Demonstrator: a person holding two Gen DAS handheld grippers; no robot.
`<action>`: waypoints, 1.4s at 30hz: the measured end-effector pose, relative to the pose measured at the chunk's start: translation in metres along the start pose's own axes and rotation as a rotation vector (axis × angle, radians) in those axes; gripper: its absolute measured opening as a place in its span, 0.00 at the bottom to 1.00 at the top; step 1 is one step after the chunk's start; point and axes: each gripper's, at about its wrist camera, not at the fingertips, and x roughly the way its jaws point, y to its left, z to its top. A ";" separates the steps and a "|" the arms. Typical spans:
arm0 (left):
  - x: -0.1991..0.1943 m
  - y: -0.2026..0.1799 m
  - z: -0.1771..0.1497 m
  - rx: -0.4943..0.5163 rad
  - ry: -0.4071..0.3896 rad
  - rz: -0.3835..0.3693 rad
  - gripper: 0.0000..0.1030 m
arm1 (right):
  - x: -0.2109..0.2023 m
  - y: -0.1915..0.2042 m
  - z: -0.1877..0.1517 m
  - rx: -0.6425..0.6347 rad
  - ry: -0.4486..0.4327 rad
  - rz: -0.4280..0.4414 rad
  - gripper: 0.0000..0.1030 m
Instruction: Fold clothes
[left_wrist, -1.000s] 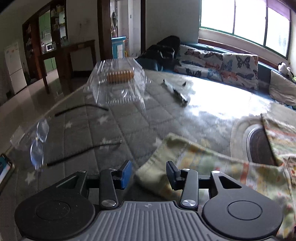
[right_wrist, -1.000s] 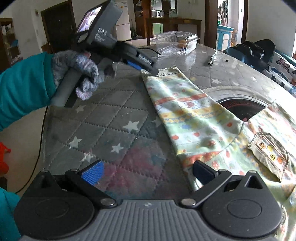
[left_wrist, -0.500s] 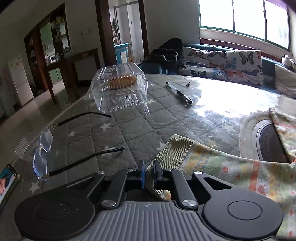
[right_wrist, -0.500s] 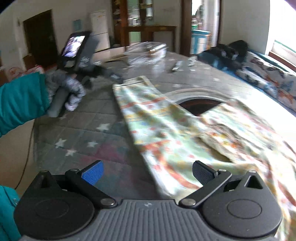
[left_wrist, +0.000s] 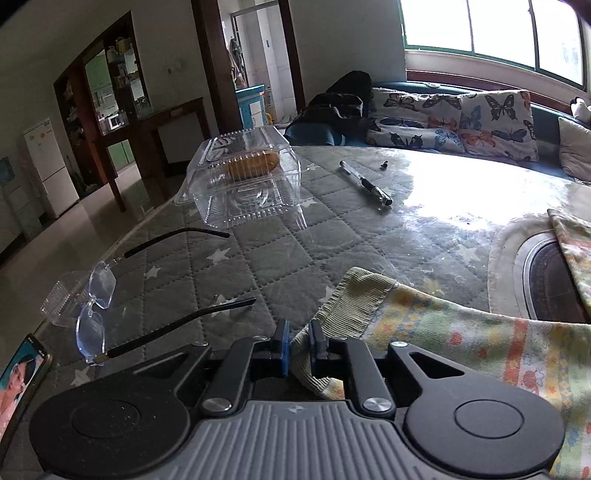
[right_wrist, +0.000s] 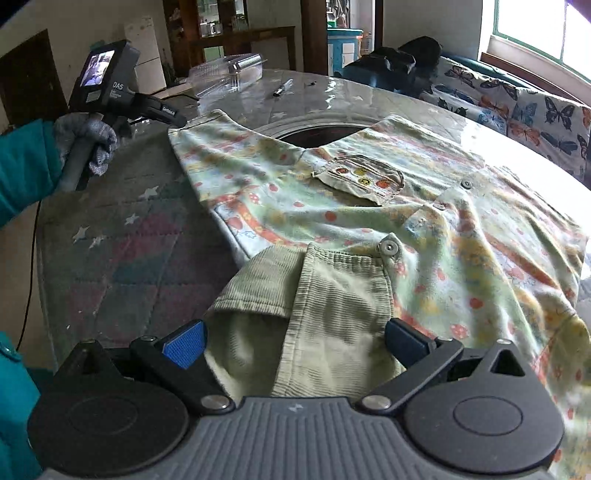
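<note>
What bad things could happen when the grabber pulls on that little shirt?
The left gripper pinches only the ribbed sleeve cuff, so it might slip out when pulled. The glasses lie close beside it; a swinging sleeve or gripper could knock them. The right gripper is open over the collar, so that end could drag and bunch.

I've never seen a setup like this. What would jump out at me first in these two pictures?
First, the colourful printed child's shirt spread across the quilted star-patterned table cover, its ribbed collar just in front of the open right gripper. Then the left gripper, pinching the shirt's sleeve cuff at the table's near edge. Beyond it lie rimless glasses, a clear plastic box with something orange inside, and a pen.
</note>
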 end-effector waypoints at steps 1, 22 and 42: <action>-0.003 0.001 0.001 -0.005 -0.001 -0.001 0.14 | -0.003 -0.005 -0.001 0.015 -0.011 -0.015 1.00; -0.112 -0.160 -0.020 0.196 -0.062 -0.521 0.43 | -0.046 -0.107 -0.041 0.364 -0.122 -0.334 1.00; -0.132 -0.230 -0.068 0.408 -0.037 -0.641 0.48 | -0.069 -0.163 -0.082 0.522 -0.126 -0.528 1.00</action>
